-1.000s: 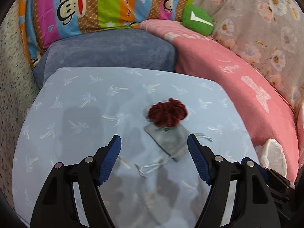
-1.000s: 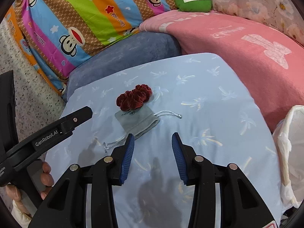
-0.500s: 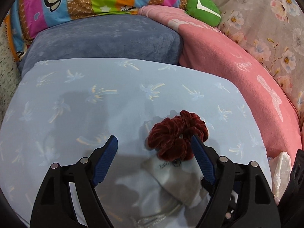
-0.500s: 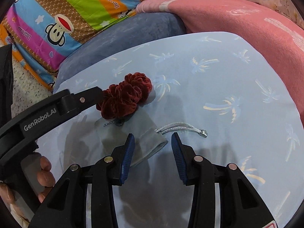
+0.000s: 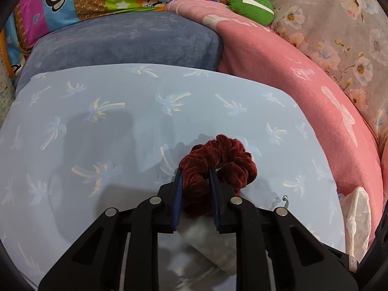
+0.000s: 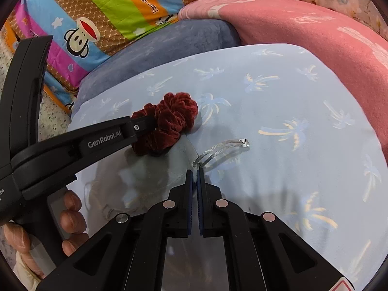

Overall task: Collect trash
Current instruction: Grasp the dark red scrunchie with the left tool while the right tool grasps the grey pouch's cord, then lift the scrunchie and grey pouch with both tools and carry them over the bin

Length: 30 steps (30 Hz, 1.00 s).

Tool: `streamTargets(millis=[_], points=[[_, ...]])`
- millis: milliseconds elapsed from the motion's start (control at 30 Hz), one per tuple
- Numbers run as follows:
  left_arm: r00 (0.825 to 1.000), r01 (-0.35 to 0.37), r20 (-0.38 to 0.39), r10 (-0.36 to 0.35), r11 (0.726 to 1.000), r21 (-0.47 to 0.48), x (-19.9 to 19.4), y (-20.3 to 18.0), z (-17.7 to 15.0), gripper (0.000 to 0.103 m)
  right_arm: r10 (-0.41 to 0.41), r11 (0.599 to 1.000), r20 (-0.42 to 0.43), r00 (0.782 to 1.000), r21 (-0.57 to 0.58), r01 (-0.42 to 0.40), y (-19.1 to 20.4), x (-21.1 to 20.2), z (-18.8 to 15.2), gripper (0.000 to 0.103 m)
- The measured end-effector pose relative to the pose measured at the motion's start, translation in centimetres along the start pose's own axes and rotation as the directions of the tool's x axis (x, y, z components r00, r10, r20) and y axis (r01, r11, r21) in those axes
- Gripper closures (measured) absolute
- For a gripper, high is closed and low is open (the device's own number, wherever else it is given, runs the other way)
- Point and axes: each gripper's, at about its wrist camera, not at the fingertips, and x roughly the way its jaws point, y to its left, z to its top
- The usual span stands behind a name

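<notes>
We look down on a pale blue cushion (image 5: 121, 126) printed with palm trees, ringed by a pink blanket (image 5: 291, 77) along its right edge, a grey-blue pillow (image 5: 126, 41) at its far edge and a striped cartoon-monkey pillow (image 6: 101, 7) beyond that. A green plush toy (image 5: 252, 2) sits at the far corner, and a white plastic bag (image 5: 359, 218) hangs off the cushion's near right edge.

Toward the near edge of the cushion lies a grey drawstring pouch (image 6: 155, 169), its silver cord (image 6: 223, 148) looping out to the right. A dark red velvet scrunchie (image 5: 218, 169) rests on the pouch's far end.

The left gripper (image 5: 195, 184) has just been closing and now pinches one side of the scrunchie between its blue pads, the rest of the ring bulging out to the right. The right gripper (image 6: 194, 177) has just closed to a sliver at the pouch's corner where the cord emerges; we cannot tell whether fabric is caught. A hand (image 6: 70, 220) holds the left gripper's handle.
</notes>
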Motion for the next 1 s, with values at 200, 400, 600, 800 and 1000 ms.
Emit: streamTargets(millis=[200,400,600,800,1000], points=[[0.999,0.009,0.037,-0.009,1.000,0.015,-3.6,-1.7,-0.8,0.085,-0.013,1.000,0.071,0.997,0.022,0.012,-0.5,-5.2,-0.7,0.100],[0.996,0.018,0.091,-0.024,0.998,0.066,-7.3,-4.7,-1.5,0.085,-0.037,0.998,0.170,0.985,0.052,0.029,-1.7,-11.8,-0.9,0.100],[0.988,0.053,0.138,-0.071,0.990,0.130,-10.9,-8.6,-2.8,0.085,-0.068,0.995,0.276,0.959,0.090,0.045,-3.7,-18.3,-1.0,0.100],[0.979,0.090,0.162,-0.124,0.975,0.205,-13.3,-12.8,-4.2,0.085,-0.111,0.987,0.363,0.925,0.145,0.061,-6.4,-24.1,-1.9,0.100],[0.971,0.128,0.160,-0.176,0.953,0.276,-14.3,-17.1,-5.6,0.085,-0.163,0.976,0.420,0.893,0.201,0.084,-9.8,-28.6,-3.1,0.100]])
